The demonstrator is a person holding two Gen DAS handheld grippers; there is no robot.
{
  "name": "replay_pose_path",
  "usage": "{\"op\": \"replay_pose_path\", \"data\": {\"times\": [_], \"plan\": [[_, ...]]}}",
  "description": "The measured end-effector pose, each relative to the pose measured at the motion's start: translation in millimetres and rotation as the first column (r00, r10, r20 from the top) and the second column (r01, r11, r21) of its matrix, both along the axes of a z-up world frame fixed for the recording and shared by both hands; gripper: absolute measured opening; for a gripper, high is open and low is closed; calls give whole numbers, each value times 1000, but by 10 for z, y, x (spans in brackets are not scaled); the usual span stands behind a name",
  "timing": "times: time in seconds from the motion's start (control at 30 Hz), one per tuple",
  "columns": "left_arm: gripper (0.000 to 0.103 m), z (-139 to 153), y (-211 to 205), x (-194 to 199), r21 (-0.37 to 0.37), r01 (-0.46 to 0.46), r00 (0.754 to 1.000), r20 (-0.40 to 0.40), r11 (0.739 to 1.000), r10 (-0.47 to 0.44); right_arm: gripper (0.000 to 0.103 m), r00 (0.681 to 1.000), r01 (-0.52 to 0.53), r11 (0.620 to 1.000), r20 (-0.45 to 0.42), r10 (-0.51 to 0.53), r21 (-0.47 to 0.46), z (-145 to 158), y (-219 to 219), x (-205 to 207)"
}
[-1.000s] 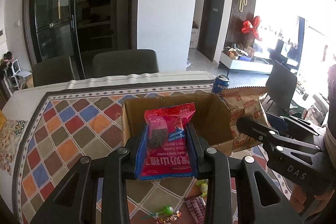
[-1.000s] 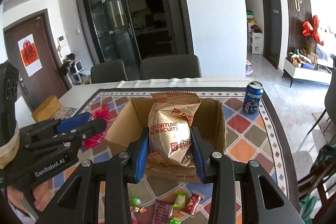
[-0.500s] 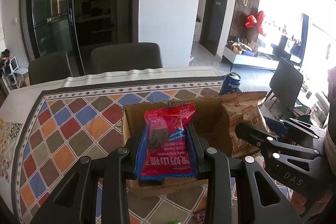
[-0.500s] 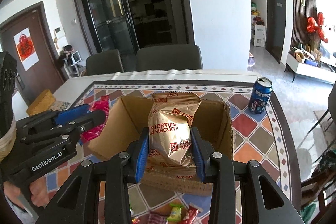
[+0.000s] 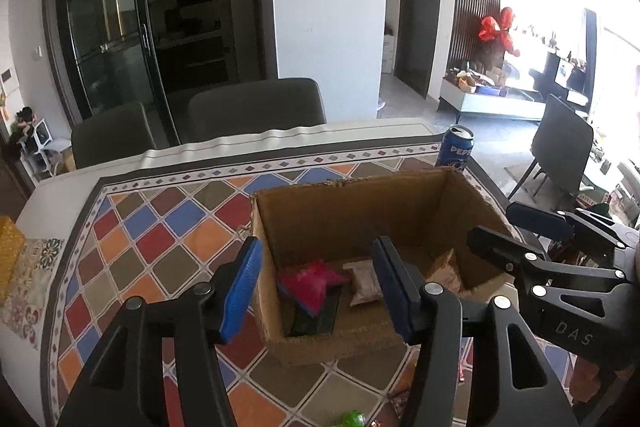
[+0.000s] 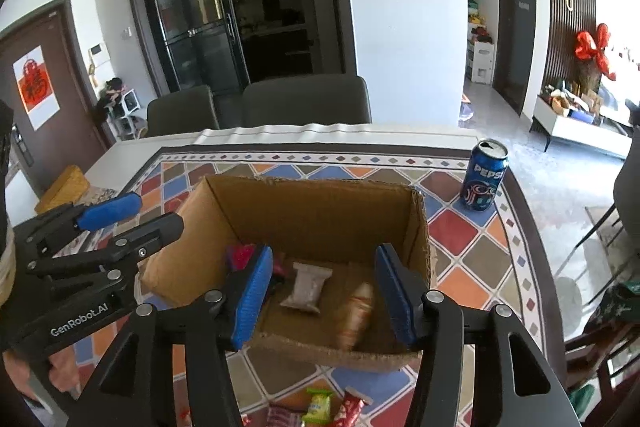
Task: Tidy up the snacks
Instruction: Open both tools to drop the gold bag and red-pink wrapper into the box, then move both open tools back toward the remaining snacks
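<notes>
An open cardboard box (image 5: 352, 215) (image 6: 312, 215) stands on the patterned tablecloth. Inside it lie a pink snack packet (image 5: 308, 283) (image 6: 240, 255), a small beige packet (image 5: 364, 285) (image 6: 306, 287) and a golden biscuit bag (image 6: 356, 311) (image 5: 446, 271), blurred. My left gripper (image 5: 318, 251) hovers over the box's near left part. Its jaws are opening and the pads press on nothing. My right gripper (image 6: 324, 251) (image 5: 516, 231) hovers over the box's near right part, jaws also opening and free of the bag. The left gripper (image 6: 140, 215) shows at the left of the right wrist view.
A blue Pepsi can (image 6: 484, 175) (image 5: 454, 147) stands on the table beyond the box's right corner. Loose wrapped sweets (image 6: 320, 403) (image 5: 352, 419) lie on the cloth in front of the box. Dark chairs (image 6: 304, 99) line the far table edge.
Both grippers opened. The pink packet left the left jaws and the biscuit bag left the right jaws; both now lie in the box. Both grippers came closer over the box.
</notes>
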State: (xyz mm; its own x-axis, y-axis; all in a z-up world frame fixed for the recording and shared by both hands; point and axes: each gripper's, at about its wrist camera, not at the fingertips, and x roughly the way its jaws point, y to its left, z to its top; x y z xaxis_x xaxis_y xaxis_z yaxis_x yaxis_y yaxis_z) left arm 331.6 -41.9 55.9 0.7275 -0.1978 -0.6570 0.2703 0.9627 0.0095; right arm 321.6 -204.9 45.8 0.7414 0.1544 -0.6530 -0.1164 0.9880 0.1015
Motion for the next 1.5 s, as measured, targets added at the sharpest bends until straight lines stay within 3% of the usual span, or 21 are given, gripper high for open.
{"op": "replay_pose_path", "data": {"times": [0.3,0.73,1.1,1.5], "plan": [[59,101,55,-403,-12,5,1000,25,1000,-5,55,999,-6,1000,37,6,-20,131,24,-369],[59,-46,68,-893,-17,18,1000,15,1000,-18,55,998,-26,1000,50,27,-16,75,55,-848],[59,-451,193,-1166,-48,-5,998,-65,999,2,55,999,-22,1000,-41,22,16,-261,95,-1052],[59,-913,211,-1222,-34,-15,985,-174,999,9,55,985,1,999,-174,7,44,-728,132,-1154]]}}
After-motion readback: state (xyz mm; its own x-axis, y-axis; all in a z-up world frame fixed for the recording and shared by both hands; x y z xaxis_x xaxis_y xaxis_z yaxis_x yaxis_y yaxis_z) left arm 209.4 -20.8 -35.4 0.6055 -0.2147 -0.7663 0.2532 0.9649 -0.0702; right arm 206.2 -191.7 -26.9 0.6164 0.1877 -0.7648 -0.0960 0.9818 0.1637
